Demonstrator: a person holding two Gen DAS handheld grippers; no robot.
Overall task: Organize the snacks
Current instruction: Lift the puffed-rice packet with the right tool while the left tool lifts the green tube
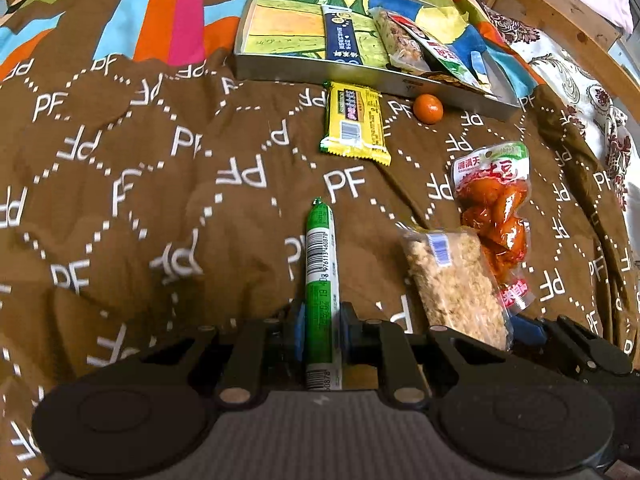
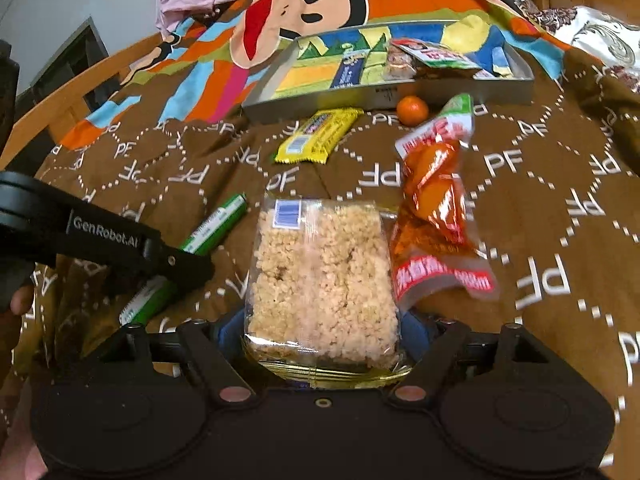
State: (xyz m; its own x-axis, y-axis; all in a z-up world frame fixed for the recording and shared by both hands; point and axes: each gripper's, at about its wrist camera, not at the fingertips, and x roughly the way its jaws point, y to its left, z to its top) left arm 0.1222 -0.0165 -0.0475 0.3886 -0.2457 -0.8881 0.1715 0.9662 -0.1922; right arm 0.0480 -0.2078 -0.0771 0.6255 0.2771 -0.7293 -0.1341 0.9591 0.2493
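My left gripper [image 1: 320, 324] is shut on a green sausage stick [image 1: 320, 272] that lies on the brown blanket; the left gripper and stick [image 2: 216, 228] also show in the right wrist view. My right gripper [image 2: 322, 332] is shut on a clear pack of puffed rice cake [image 2: 320, 276], which also shows in the left wrist view [image 1: 452, 280]. A red-orange snack pack [image 2: 436, 208] lies right beside it. A yellow snack bar [image 1: 356, 124] and a small orange [image 1: 428, 109] lie before a metal tray [image 1: 304, 72] that holds several snack packs [image 1: 416, 40].
The brown "PF" blanket [image 1: 160, 200] covers a bed, with a colourful cartoon panel [image 2: 280, 24] behind the tray. A wooden bed frame [image 1: 560, 12] runs along the far right, and a floral cloth [image 1: 580, 92] lies at the blanket's right edge.
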